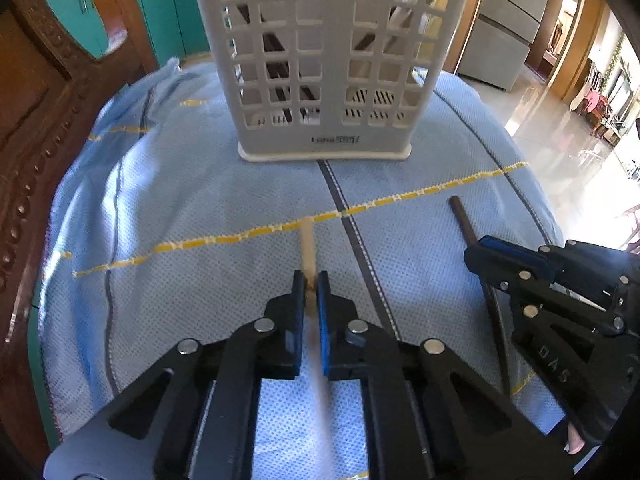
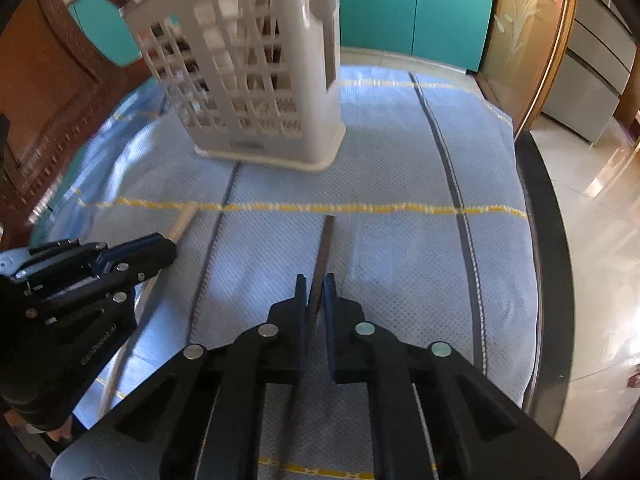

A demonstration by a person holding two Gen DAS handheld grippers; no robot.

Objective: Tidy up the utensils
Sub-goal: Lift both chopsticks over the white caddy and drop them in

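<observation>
A white lattice utensil basket (image 1: 324,60) stands upright on the blue cloth, ahead of both grippers; it also shows in the right wrist view (image 2: 248,76). Dark utensils stand inside it. My left gripper (image 1: 311,280) is shut on a pale wooden utensil handle (image 1: 308,244) that points toward the basket. My right gripper (image 2: 316,284) is shut on a dark flat utensil handle (image 2: 326,240), also seen from the left wrist view (image 1: 462,216). Both utensils are held low over the cloth. The right gripper (image 1: 496,252) sits to the right of the left one (image 2: 160,246).
The blue cloth (image 1: 200,200) with yellow and dark stripes covers a round table. A carved wooden chair back (image 1: 48,112) stands at the left edge. Teal cabinets (image 2: 416,8) are behind. The table's dark rim (image 2: 540,240) and shiny floor lie to the right.
</observation>
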